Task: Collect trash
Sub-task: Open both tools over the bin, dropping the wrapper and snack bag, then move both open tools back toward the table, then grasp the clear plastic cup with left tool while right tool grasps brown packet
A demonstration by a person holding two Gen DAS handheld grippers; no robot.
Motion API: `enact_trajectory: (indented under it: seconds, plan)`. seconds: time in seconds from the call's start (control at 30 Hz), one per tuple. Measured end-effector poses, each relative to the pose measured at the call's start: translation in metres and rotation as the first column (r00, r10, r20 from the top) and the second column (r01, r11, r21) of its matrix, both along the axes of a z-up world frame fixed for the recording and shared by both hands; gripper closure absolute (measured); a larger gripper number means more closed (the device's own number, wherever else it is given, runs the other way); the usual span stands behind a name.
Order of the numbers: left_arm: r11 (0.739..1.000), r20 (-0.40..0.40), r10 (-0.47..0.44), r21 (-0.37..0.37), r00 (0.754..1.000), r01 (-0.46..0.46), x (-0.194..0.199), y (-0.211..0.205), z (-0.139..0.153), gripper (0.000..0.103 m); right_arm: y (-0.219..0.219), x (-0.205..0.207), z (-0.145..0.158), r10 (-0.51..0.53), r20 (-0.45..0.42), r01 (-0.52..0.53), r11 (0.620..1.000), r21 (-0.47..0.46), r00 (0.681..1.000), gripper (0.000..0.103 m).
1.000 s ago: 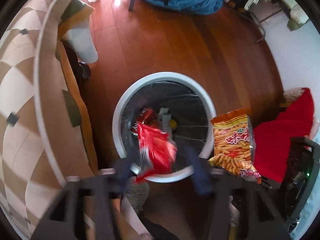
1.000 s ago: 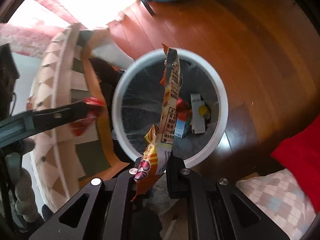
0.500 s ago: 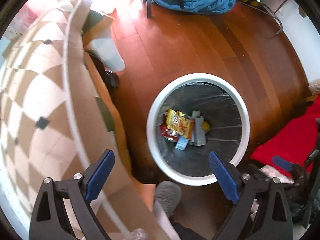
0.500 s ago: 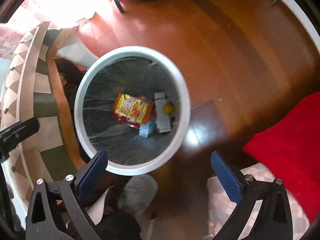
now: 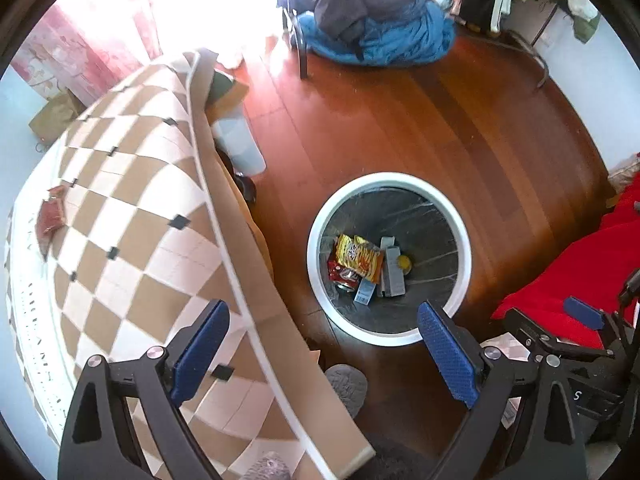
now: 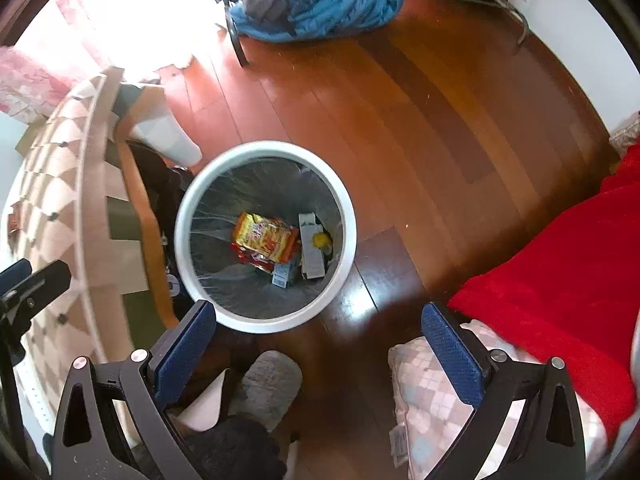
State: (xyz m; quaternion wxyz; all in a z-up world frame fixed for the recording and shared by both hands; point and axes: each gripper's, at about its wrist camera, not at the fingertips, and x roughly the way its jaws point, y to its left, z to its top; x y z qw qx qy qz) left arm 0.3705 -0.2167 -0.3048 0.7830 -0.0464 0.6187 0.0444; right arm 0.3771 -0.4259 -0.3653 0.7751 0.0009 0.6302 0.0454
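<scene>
W/ both grippers empty & spread, note red wrapper (image 5: 51,218) lies far left on table (image 5: 132,216), nearer your left gripper (image 5: 322,354)

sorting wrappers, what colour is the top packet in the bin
Yellow and orange packet, clearest in the right wrist view.

wrappers (image 5: 357,258) in bin (image 5: 387,179), table (image 5: 120,200) left

Black claws (image 5: 324,356), blue textured pads (image 5: 448,356)
</scene>
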Motion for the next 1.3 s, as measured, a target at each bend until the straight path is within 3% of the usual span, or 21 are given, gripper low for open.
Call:
enact_trajectory:
  seconds: [0.4,0.53,0.67,0.83,0.97,1.07,1.17,1.3]
  plan:
    - [0.999,0.155,0.042,-0.008,0.987,-0.041,-0.041,0.030,0.095,0.007,0.035,-0.033,0.124,-0.004,0.141,-0.006,0.998,0.068,0.990,0.000]
    - [0.994,0.223,0.107,-0.012,0.969,-0.107,-0.057,0.069,0.123,0.007,0.070,-0.039,0.165,0.036,0.202,-0.058,0.993,0.106,0.979,0.000]
    - [0.974,0.265,0.220,-0.012,0.939,-0.225,-0.079,0.135,0.137,0.007,0.137,-0.039,0.186,0.127,0.217,-0.162,0.976,0.149,0.968,0.000]
    - [0.911,0.255,0.383,0.055,0.888,-0.409,-0.114,0.233,0.114,0.007,0.256,-0.029,0.168,0.290,0.174,-0.321,0.929,0.185,0.941,0.000]
    - [0.819,0.179,0.537,0.125,0.825,-0.560,-0.151,0.318,0.060,0.007,0.357,-0.015,0.128,0.404,0.113,-0.420,0.880,0.223,0.907,0.000]
    - [0.763,0.116,0.613,0.168,0.782,-0.624,-0.174,0.362,0.019,0.007,0.426,0.000,0.094,0.460,0.076,-0.465,0.862,0.200,0.885,0.000]
    - [0.724,0.057,0.668,0.186,0.742,-0.665,-0.192,0.398,-0.017,0.007,0.479,0.018,0.061,0.488,0.058,-0.491,0.857,0.157,0.871,0.000]
    - [0.710,0.018,0.688,0.190,0.726,-0.678,-0.199,0.423,-0.045,0.007,0.527,0.031,0.023,0.520,0.027,-0.520,0.846,0.117,0.854,0.001]
